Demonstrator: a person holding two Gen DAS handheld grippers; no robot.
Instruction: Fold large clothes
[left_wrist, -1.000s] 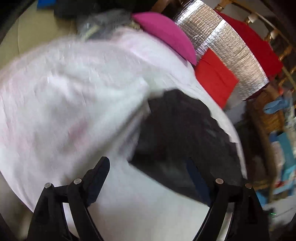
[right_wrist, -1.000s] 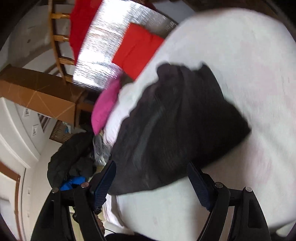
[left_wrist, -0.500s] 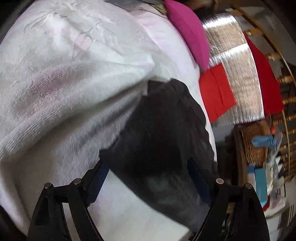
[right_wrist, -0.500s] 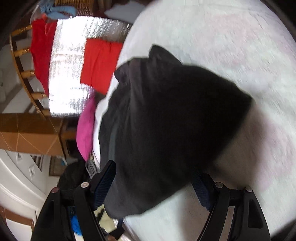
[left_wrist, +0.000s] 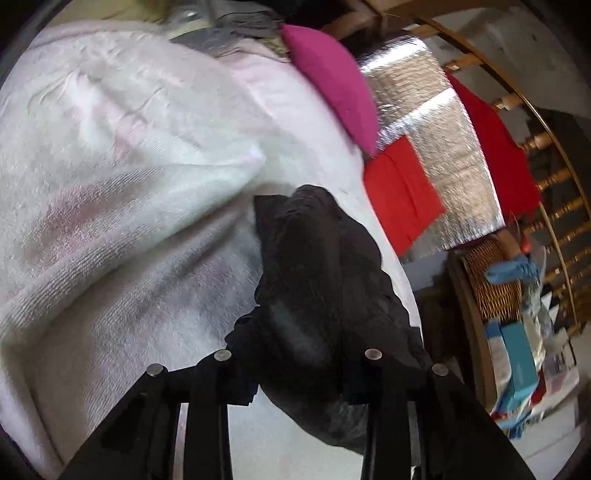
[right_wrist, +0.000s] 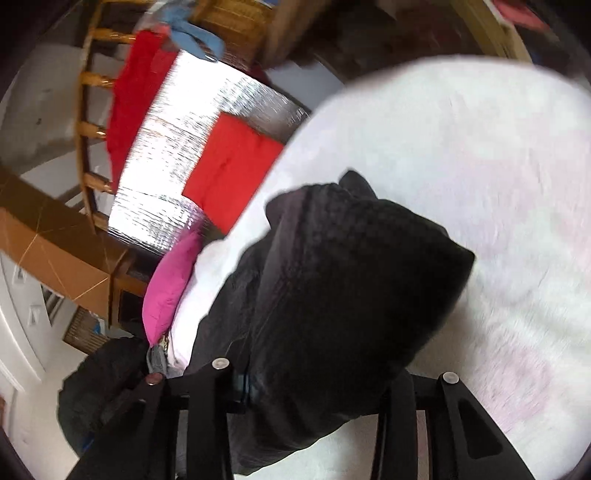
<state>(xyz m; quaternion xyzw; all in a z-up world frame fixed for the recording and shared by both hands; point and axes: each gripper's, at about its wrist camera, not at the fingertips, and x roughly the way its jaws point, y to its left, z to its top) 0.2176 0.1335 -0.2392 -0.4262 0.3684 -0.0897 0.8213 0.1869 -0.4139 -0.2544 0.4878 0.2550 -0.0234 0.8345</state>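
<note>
At lower centre of both views, a bunched black fabric garment (left_wrist: 317, 280) on the white fluffy blanket (left_wrist: 122, 192) is being clamped, apparently, by the just-closed left gripper (left_wrist: 299, 373) and right gripper (right_wrist: 314, 384); folding is seemingly being left largely undone.

Garment (right_wrist: 332, 295): black, plain. Blanket (left_wrist: 129, 184): white with faint pink patches, looped pile. Cushion (left_wrist: 332, 77): magenta, plain. Cloth (right_wrist: 232, 170): red, plain. Sheet (right_wrist: 162, 147): silver foil, fine grid pattern. Basket (left_wrist: 491, 273): tan wicker. Box (left_wrist: 521, 362): teal. Rag (right_wrist: 195, 37): blue. Rail (right_wrist: 88, 129): golden-brown wood.
</note>
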